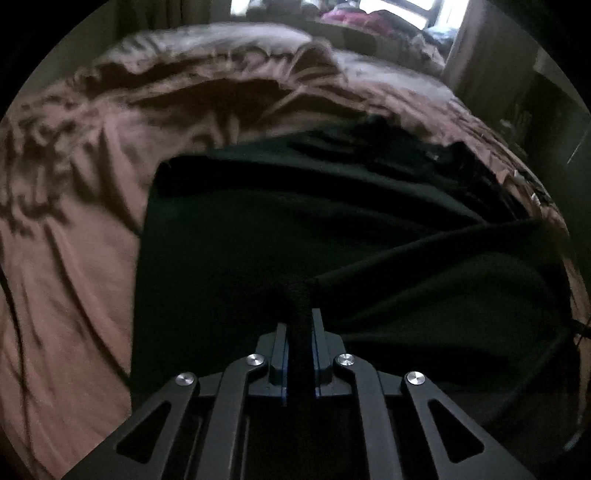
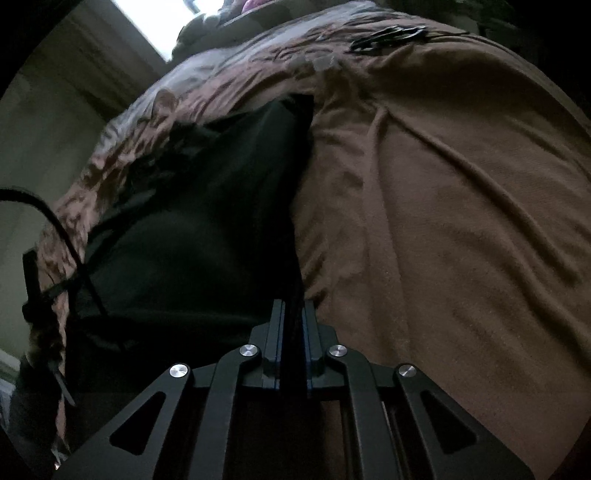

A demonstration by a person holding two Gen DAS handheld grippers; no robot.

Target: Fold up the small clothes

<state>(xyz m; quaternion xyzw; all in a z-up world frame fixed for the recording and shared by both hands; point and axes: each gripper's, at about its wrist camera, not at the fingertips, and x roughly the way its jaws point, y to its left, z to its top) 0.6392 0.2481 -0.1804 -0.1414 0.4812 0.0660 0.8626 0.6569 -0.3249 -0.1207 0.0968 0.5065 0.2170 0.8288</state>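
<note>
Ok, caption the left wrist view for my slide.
Left gripper shut on black garment over rumpled brown bedding.

Bedspread (image 1: 74, 229): brown, rumpled, spread across the whole bed.
Window (image 1: 406, 7): bright, far right.
Clutter (image 1: 354, 16): pink and red, far, blurred.
Cable (image 2: 55, 221): black, left edge.

One black garment (image 1: 258, 229) (image 2: 192, 221), one brown bedcover (image 1: 66, 258) (image 2: 461, 221), two grippers, left (image 1: 299, 321) and right (image 2: 293, 314), each with two fingers, one black cable (image 2: 55, 221)
</note>
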